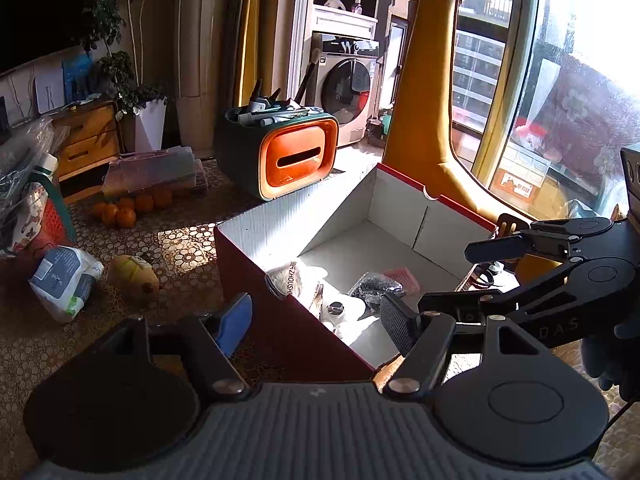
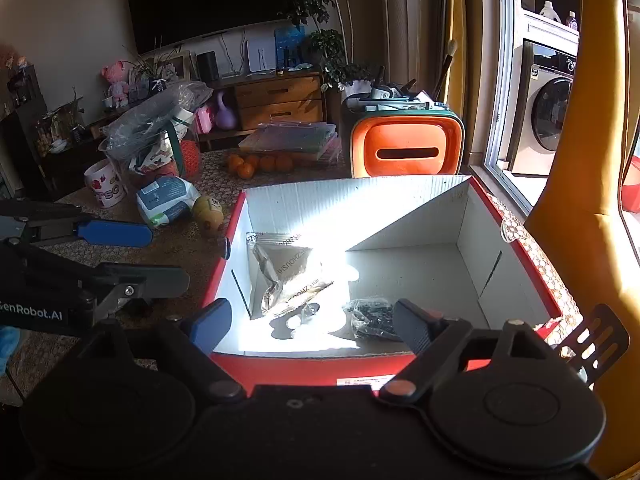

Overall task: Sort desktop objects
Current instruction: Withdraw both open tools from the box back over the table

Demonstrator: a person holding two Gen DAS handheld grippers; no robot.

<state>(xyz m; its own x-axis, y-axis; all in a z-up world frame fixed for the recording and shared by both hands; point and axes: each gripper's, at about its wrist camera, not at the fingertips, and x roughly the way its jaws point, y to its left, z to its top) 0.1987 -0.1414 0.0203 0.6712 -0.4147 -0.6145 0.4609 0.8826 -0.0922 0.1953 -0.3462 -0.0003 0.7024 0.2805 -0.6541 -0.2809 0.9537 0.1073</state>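
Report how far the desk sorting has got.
Done: a foil packet and a black bag already lie in the red box. In hand: nothing; the left gripper and right gripper both stand open and empty. Left: the wipes pack and oranges remain on the table.

Open red box (image 2: 360,372), packets (image 2: 288,276) inside

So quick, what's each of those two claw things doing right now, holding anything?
Left gripper: open, holding nothing.
Right gripper: open, holding nothing, above the red box.
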